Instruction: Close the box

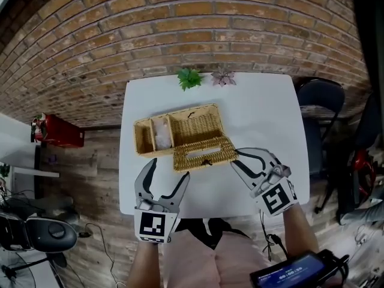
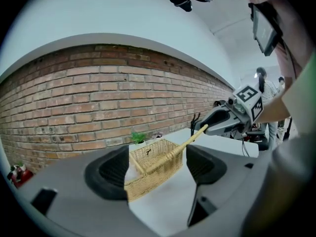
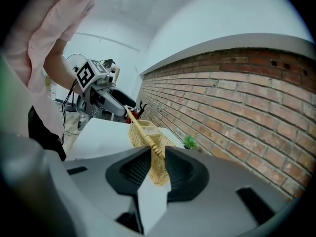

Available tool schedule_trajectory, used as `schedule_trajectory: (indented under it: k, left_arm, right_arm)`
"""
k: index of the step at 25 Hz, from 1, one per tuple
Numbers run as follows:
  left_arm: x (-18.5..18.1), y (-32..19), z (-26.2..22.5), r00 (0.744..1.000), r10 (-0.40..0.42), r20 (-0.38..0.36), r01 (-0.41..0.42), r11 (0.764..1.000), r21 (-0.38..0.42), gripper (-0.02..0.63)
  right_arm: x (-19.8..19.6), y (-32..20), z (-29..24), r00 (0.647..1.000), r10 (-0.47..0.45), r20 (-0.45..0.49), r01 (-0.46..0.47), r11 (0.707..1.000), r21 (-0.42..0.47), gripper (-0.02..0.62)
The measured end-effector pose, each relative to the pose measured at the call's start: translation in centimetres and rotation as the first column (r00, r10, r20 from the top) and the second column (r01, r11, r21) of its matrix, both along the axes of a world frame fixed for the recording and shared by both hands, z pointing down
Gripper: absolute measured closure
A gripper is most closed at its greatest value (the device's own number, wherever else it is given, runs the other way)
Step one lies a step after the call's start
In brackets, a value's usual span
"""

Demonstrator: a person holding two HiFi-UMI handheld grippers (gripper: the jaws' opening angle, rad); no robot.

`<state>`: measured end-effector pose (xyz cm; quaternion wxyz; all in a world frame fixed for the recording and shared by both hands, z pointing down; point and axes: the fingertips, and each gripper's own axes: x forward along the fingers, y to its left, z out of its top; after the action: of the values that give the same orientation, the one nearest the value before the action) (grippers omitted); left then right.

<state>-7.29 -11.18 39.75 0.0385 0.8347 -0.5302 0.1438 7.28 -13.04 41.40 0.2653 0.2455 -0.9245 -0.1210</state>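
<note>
A wicker box [image 1: 191, 126] sits in the middle of the white table [image 1: 264, 107]; a pale object [image 1: 162, 138] lies in its left compartment. Its hinged lid [image 1: 204, 152] hangs open toward me. My right gripper [image 1: 236, 157] is shut on the lid's right end. In the right gripper view the lid's edge [image 3: 143, 132] runs between the pads of the right gripper [image 3: 157, 157]. The left gripper view shows the lid [image 2: 182, 144] slanting up to that gripper [image 2: 200, 125]. My left gripper [image 1: 170, 168] stands open just in front of the lid's left end, with nothing held.
Two small potted plants [image 1: 189, 78] [image 1: 223, 77] stand at the table's far edge against the brick wall. A black chair [image 1: 321, 101] is at the right of the table. A red case [image 1: 57, 131] lies on the floor at the left.
</note>
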Motion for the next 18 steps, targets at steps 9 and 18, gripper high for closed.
schedule_trajectory:
  k: [9,18]
  left_arm:
    - [-0.1,-1.6,-1.9,0.998,-0.016,-0.057,0.018,0.999,0.037,0.249]
    - [-1.5,-3.9,-2.3,0.986,-0.100,-0.131,0.104,0.994,0.021,0.250]
  right_arm:
    - [-0.7,-2.7,-1.7,1.000,0.004,0.028,-0.005,1.000,0.016,0.525]
    - [-1.4,-5.8,-2.6,0.994,0.031,0.104,-0.027,0.999,-0.039,0.525]
